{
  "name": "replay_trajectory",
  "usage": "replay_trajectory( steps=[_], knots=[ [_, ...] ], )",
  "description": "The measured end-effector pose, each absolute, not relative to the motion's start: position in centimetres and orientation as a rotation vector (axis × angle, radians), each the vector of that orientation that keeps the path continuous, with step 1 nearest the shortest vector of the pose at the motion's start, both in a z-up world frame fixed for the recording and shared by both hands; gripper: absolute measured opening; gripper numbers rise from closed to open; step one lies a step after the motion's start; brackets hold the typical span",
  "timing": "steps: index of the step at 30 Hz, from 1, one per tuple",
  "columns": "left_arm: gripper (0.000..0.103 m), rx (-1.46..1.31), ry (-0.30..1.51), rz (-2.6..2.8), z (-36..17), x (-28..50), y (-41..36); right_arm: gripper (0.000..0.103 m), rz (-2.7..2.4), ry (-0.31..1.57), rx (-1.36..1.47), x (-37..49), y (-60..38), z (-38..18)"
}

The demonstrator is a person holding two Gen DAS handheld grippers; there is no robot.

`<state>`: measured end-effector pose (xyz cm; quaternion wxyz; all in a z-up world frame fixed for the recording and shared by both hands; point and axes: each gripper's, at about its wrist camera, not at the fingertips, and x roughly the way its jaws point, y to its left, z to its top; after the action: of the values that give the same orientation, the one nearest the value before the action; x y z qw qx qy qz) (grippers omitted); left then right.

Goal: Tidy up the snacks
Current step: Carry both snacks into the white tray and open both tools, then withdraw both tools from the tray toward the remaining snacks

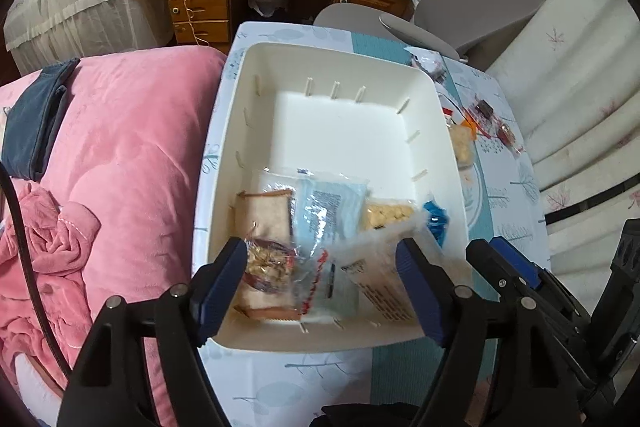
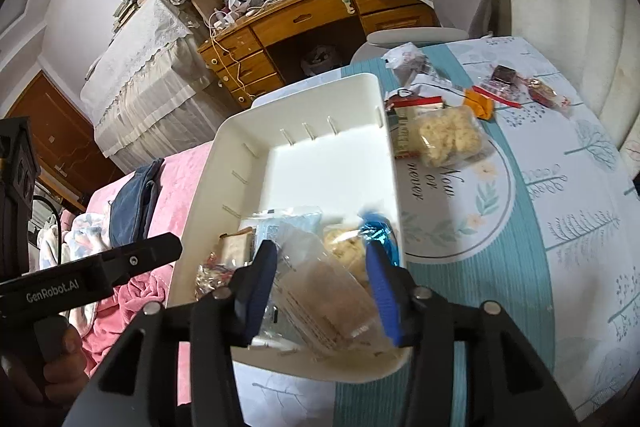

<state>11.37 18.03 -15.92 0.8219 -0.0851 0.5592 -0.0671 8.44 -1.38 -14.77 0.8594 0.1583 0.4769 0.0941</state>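
Left wrist view is showing the left hand-held gripper [image 1: 322, 281] hanging with its blue pads spread wide over the near end of a white bin [image 1: 256, 67], gripping nothing; the snack packets are lying below and between its fingers, not pressed. Just beneath its left pad a clear packet of nuts [image 1: 266, 263] is resting on a wrapped slice of cake [image 1: 264, 215]. Ahead of it, a pale blue packet [image 1: 332, 207] and a packet of yellow biscuits [image 1: 388, 215] are lying on the bin floor. The right hand-held gripper [image 1: 496, 259] is sitting just beside the left one, at its right.

Right wrist view is showing the right hand-held gripper [image 2: 320, 291] partly open, with a clear wrapped pastry [image 2: 324, 299] lying between its pads over the bin's near wall; whether the pads are touching the wrapper cannot be told. Just past its right pad, a shiny blue wrapper [image 2: 380, 231] is lying in the bin. Farther ahead and to the right, on the worktop [image 2: 540, 219], a bag of puffed snacks [image 2: 448, 135] and small red-wrapped sweets [image 2: 540, 91] are lying outside the bin.
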Motion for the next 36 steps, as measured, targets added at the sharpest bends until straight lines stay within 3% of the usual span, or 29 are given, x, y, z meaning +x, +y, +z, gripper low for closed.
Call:
replay_trajectory(
  steps=[3, 7, 24, 36],
  knots=[
    [0.077, -0.177, 1.198, -0.167, -15.8, 11.1, 17.1, 0.049, 0.186, 1.006, 0.325, 7.8, -2.2, -14.5],
    [0.077, -0.161, 1.207, -0.235, -15.5, 10.9, 14.8, 0.059, 0.147, 1.010, 0.314, 6.8, -4.1, -14.3],
    [0.077, 0.043, 1.244, -0.370, -14.7, 12.4, 1.9, 0.060, 0.024, 1.020, 0.301, 5.5, -14.3, -14.2],
    [0.077, 0.157, 1.264, -0.373, -15.9, 16.6, -5.7, 0.060, 0.064, 0.967, 0.121, 9.0, -20.7, -14.3]
  ],
)
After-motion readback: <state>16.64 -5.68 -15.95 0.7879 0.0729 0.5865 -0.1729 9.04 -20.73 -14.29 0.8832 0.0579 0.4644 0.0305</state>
